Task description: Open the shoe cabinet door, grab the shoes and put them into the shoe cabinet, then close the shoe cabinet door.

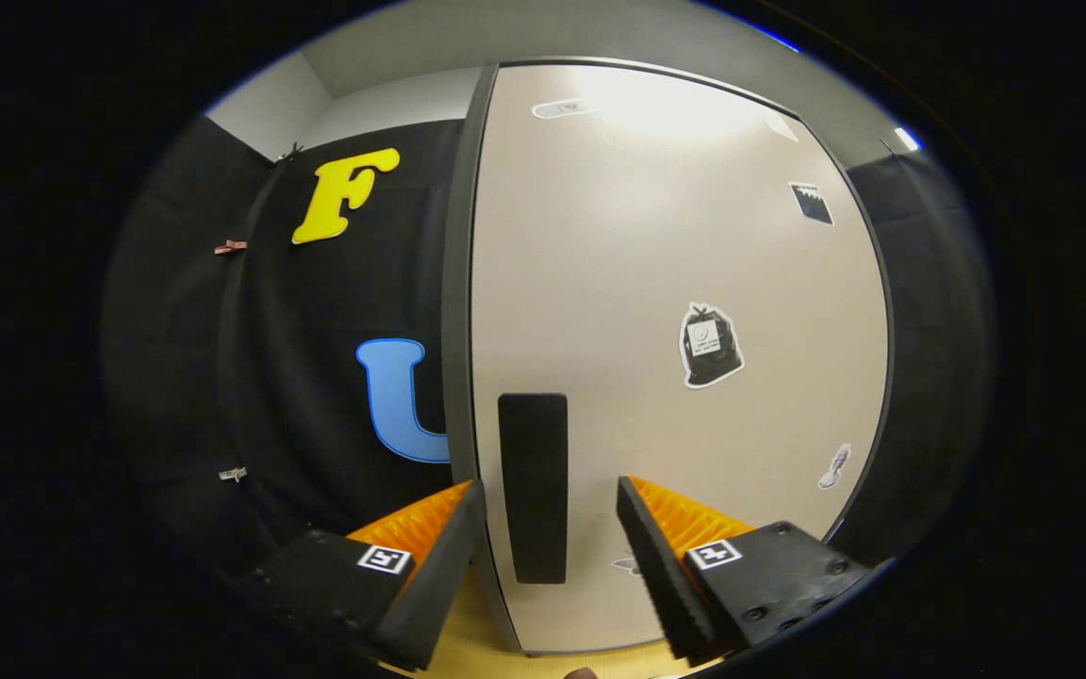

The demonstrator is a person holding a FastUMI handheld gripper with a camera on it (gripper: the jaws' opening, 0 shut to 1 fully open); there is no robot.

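Note:
The shoe cabinet's beige door (656, 311) stands straight ahead, framed by a dark grey edge (456, 311) on its left side. A tall black handle (533, 486) sits on the door near that edge. My gripper (548, 514) is open, one finger on each side of the handle, the left fingertip (463, 514) over the door's dark edge. The fingers look close to the handle; whether they touch it I cannot tell. The door looks shut or nearly so. Several small stickers (710, 345) dot the door.
Black cloth wall (317, 377) hangs to the left of the cabinet and more of it to the right (929, 330). A strip of pale wooden floor (477, 641) lies below the door. White ceiling and wall show above.

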